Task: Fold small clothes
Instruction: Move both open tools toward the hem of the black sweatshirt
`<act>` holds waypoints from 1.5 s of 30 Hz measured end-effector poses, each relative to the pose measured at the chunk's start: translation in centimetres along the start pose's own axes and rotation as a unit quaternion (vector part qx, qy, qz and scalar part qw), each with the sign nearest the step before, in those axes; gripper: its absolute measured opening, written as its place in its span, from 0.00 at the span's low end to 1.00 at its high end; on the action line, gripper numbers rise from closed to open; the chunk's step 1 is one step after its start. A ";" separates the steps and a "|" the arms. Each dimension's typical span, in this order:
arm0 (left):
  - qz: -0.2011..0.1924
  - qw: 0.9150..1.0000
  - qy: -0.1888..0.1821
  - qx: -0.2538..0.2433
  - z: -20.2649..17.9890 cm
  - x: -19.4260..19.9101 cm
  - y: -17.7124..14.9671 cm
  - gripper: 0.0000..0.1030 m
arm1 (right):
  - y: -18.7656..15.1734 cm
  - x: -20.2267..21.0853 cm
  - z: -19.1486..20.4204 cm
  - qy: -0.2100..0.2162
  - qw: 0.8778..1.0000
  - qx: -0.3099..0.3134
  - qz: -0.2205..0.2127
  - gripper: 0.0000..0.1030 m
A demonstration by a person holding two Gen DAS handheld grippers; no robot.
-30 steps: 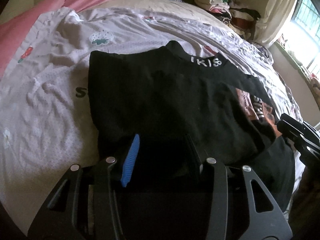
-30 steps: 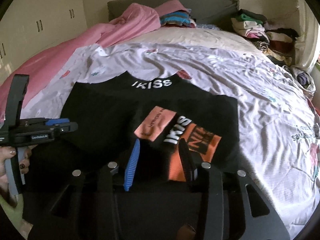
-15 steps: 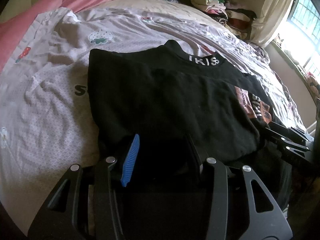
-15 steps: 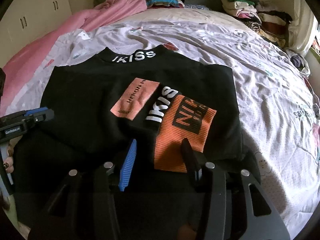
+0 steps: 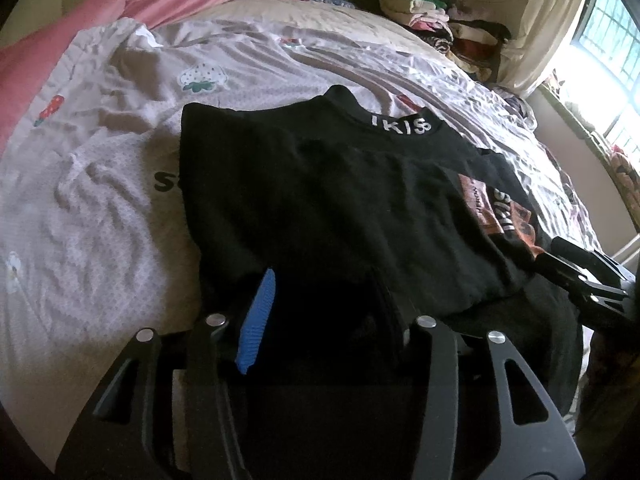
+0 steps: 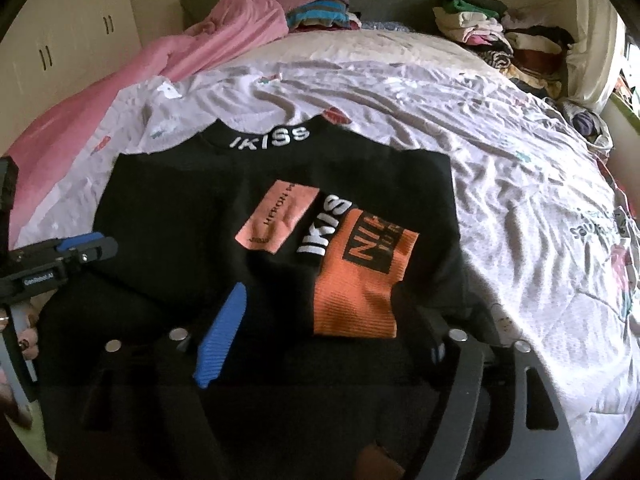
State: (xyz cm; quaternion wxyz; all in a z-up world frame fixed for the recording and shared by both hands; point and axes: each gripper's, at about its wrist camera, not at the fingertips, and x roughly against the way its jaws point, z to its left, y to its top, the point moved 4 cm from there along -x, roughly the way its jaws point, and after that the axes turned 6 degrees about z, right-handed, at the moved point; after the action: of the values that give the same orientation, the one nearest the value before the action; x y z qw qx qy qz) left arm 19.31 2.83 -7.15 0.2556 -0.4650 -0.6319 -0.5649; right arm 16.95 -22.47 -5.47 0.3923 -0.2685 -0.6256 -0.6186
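Left wrist view: the left gripper (image 5: 324, 300) hangs low over the near hem of the black sweater (image 5: 320, 200), its fingers set moderately wide with dark cloth between them, though whether they touch it I cannot tell. Ahead of it the sweater lies flat on the bed (image 5: 100, 220), its collar lettering (image 5: 400, 125) at the far end. Off to the right the right gripper (image 5: 580, 276) sits at the sweater's edge. Right wrist view: the right gripper (image 6: 324, 324) has its fingers spread wide over the near part of the sweater (image 6: 180, 220), the orange patch (image 6: 360, 280) just ahead between them and the pink patch (image 6: 276, 216) beyond to the left. Far left, the left gripper (image 6: 86, 247) reaches in at the sweater's side. Folded clothes (image 6: 500, 40) are stacked at the far right, and a pink blanket (image 6: 180, 60) lies at the far left.
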 end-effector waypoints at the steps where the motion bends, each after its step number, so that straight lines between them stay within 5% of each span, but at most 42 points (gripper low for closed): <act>1: -0.001 1.000 0.001 -0.001 -0.1 0.1 0.0 0.42 | 0.0 0.4 -0.1 -0.002 1.000 -0.001 -0.004 0.76; 16: -0.022 1.000 0.005 -0.006 -0.9 2.0 -0.5 0.52 | 0.1 4.1 -0.8 -0.002 0.999 -0.006 -0.039 0.79; 30: -0.065 0.998 0.017 0.006 -0.8 5.7 -1.0 0.87 | -0.1 6.8 -0.7 0.007 0.998 -0.005 -0.068 0.89; 45: -0.097 0.995 0.022 0.021 -1.7 11.7 -2.4 0.88 | -1.1 11.0 -1.3 0.029 0.994 -0.007 -0.103 0.91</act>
State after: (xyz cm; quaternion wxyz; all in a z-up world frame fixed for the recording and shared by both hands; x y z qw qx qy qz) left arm 11.76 4.84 2.01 0.2230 -0.3838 -0.6799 -0.5838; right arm 10.19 -25.47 2.84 0.3427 -0.1873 -0.6338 -0.6677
